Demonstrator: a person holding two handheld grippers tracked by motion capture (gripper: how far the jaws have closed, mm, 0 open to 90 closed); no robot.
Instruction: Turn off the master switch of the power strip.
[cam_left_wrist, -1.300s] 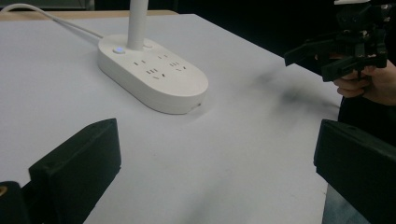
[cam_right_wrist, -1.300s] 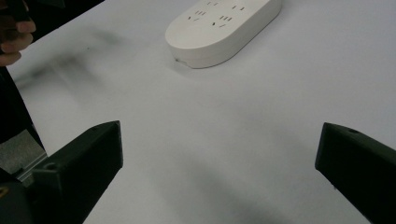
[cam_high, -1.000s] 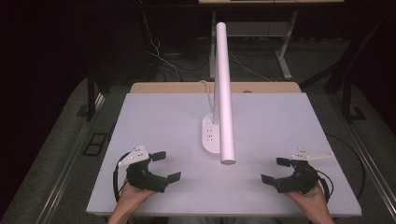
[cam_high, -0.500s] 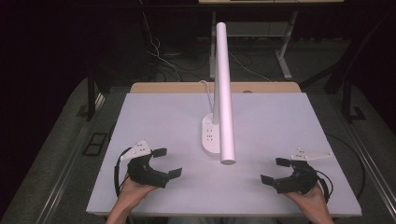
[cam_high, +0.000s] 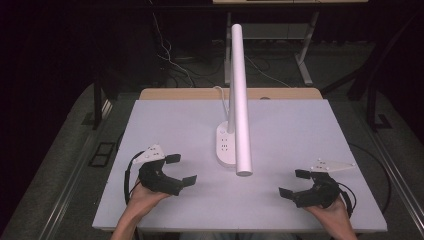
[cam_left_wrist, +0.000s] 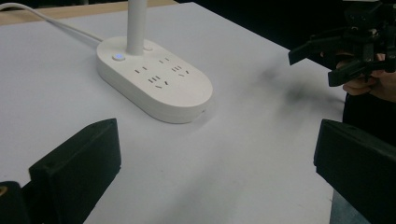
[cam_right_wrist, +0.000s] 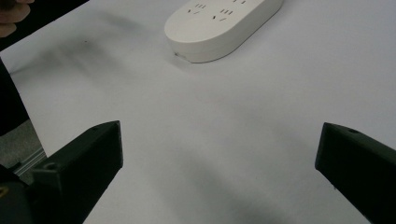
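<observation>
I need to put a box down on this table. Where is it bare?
Bare: the table on either side of the lamp base, and the front strip between the left gripper and right gripper. Crowded: the middle, under the lamp arm.

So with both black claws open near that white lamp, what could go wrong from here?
The long white lamp bar overhangs the table in front of its white oval socket base, so a rising left gripper or right gripper could knock it. A hard push on the bar might tip the base. The white cable trails off behind the base and could catch.
</observation>
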